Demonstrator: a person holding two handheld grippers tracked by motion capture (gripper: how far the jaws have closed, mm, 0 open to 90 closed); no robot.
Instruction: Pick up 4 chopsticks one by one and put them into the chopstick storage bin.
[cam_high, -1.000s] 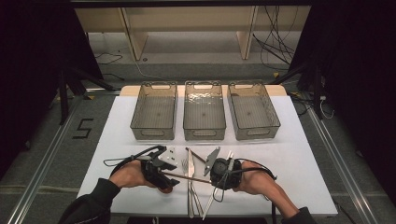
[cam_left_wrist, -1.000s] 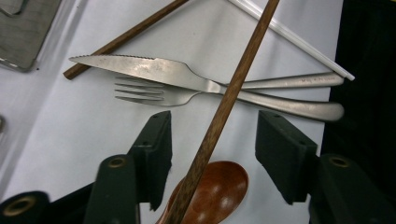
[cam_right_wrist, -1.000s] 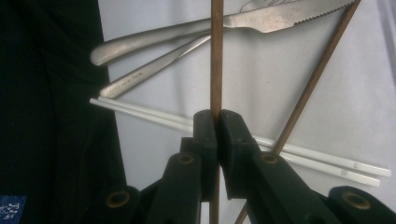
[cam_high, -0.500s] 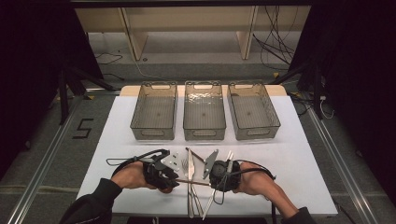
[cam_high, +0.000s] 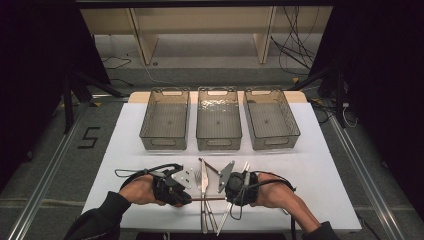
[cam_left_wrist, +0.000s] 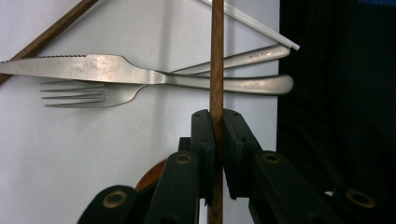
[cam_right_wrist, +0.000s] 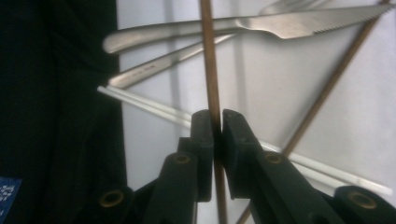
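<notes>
The left gripper (cam_left_wrist: 214, 126), whose jaws have just been closing, and the right gripper (cam_right_wrist: 215, 126) each clench one end of a brown wooden chopstick (cam_high: 207, 198), carrying it level above the knife (cam_left_wrist: 140, 74) and fork (cam_left_wrist: 88, 93) near the table's (cam_high: 325, 175) front edge, probably for a handover or steadier lift. In both gripper views the stick's ends run out of frame; which of the three bins (cam_high: 218, 120) it suits is unclear.

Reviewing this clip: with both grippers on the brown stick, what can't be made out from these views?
- Left gripper view: the brown stick's ends, cut off by the top and bottom edges; the knife's tip, cut off at the left edge.
- Right gripper view: the fork's prongs, cut off by the top edge.
- High view: the left gripper's pads on the stick, too small, and hidden by its body.
- High view: whether the three bins hold anything, too small to tell.
</notes>
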